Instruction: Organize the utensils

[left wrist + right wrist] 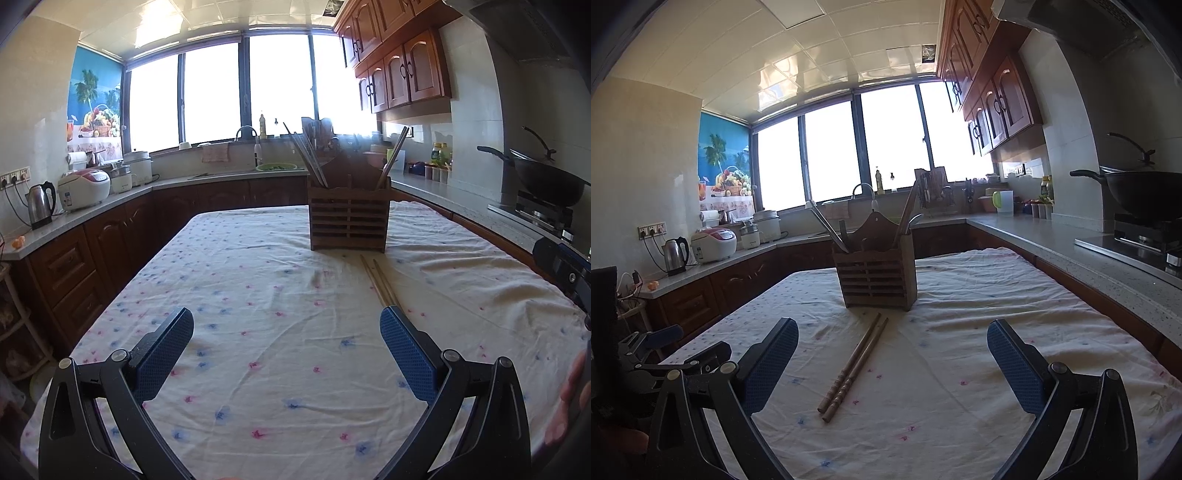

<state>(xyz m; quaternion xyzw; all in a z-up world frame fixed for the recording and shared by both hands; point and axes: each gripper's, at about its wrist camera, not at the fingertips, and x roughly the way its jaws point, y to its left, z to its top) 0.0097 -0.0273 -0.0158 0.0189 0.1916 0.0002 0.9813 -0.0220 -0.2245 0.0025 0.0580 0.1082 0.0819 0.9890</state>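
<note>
**K:** Table (1015, 295) first: flowered cloth, wrinkled, mostly bare. Wooden holder (877, 271) stands upright at the far middle, chopsticks and a spoon already in its side slots.

**M:** Loose items?

**K:** One pair of chopsticks (855, 367), flat on the cloth just in front of the holder, touching side by side, thick ends toward us.

**M:** Grippers?

**K:** Right gripper (892, 356) wide open, holds nothing, hovers above the cloth; the pair lies between its fingers, nearer the left one. Left gripper (286, 350) also wide open and empty; the pair runs up to its right finger.

**M:** So right takes it?

**K:** My call, yes. Centre over the thick ends, turn the pads across the sticks, close on both at once so they don't roll apart. Then tip upright, thin ends down, into a slot. Risk: snagging the cloth.
</note>
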